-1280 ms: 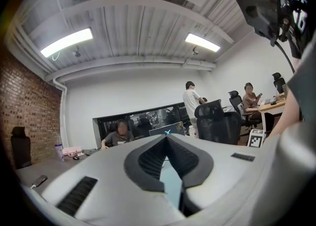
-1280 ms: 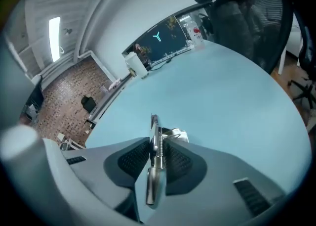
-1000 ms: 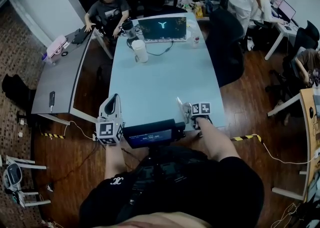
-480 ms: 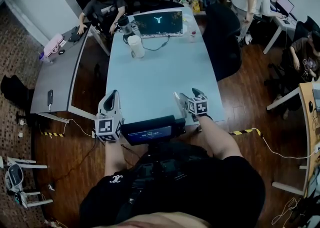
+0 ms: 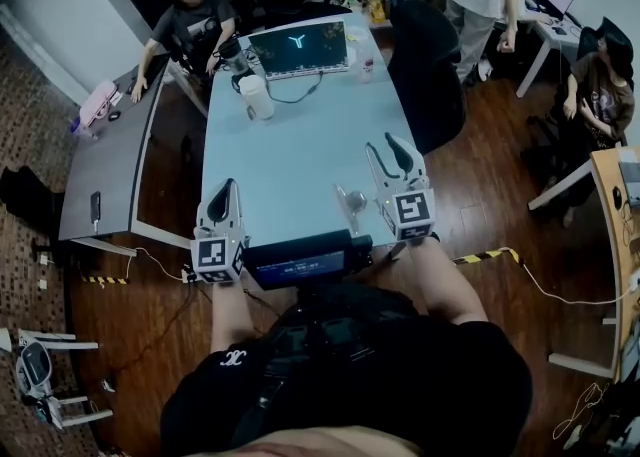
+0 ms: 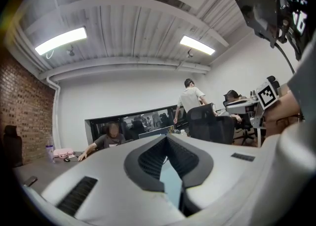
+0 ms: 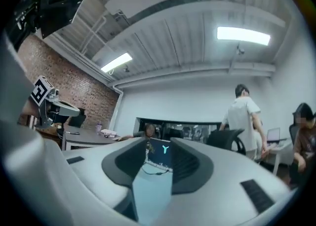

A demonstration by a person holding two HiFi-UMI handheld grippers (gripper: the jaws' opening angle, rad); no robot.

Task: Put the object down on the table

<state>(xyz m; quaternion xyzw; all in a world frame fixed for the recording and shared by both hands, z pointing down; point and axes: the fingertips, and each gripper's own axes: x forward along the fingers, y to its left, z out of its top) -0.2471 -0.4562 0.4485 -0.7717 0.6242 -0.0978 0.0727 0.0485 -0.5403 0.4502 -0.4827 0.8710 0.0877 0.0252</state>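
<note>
A small shiny object, too small to name, lies on the pale blue table near its front edge. My right gripper hangs just right of it and slightly beyond, clear of it. Its jaws are apart and closing, with nothing between them; in the right gripper view only the tabletop and the far laptop show in the gap. My left gripper is held at the table's front left corner. It is shut and empty, and its pads meet at the tips in the left gripper view.
At the table's far end stand an open laptop, a white cup and a dark jar. A person sits beyond them. A black office chair stands at the right, a grey side desk at the left.
My right gripper has come up off the table and moved forward and to the right, with its jaws now apart. The small object stays lying on the table. The left gripper has hardly moved.
</note>
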